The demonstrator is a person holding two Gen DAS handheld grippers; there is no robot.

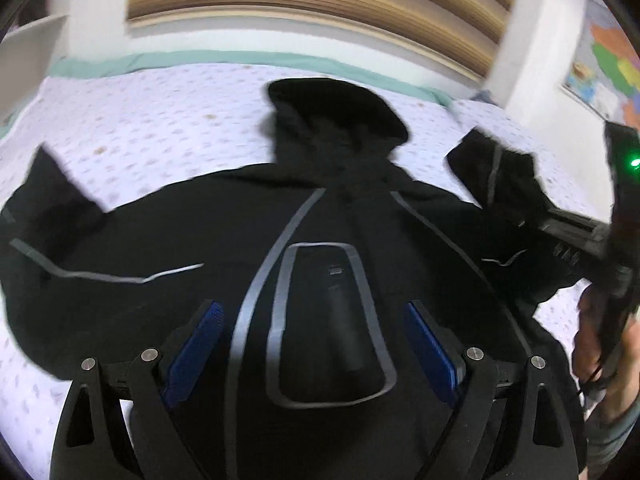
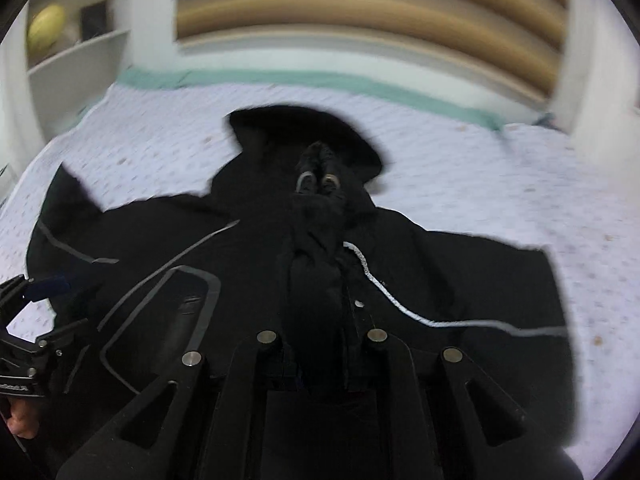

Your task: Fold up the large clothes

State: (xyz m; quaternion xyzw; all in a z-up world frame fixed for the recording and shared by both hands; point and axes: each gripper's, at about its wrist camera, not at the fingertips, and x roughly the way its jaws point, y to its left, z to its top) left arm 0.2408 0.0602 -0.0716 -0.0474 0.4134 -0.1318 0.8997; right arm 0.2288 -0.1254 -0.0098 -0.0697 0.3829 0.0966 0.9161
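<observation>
A large black hooded jacket (image 1: 180,240) with grey reflective stripes lies spread on a bed, hood (image 1: 336,108) toward the far side. It also shows in the right wrist view (image 2: 180,248). My left gripper (image 1: 316,344) is open above the jacket's middle, its blue pads (image 1: 196,344) apart over a striped rectangular panel. My right gripper (image 2: 316,312) is shut on the jacket's right sleeve (image 2: 316,248), which hangs bunched from its fingers. In the left wrist view the right gripper (image 1: 532,204) holds the lifted sleeve (image 1: 496,164) at the right.
The bed has a white dotted sheet (image 1: 160,120) with a teal edge (image 2: 320,80) at the far side. A wooden slatted headboard (image 2: 360,12) stands behind. White shelves (image 2: 76,52) are at far left. A coloured map (image 1: 608,60) hangs at right.
</observation>
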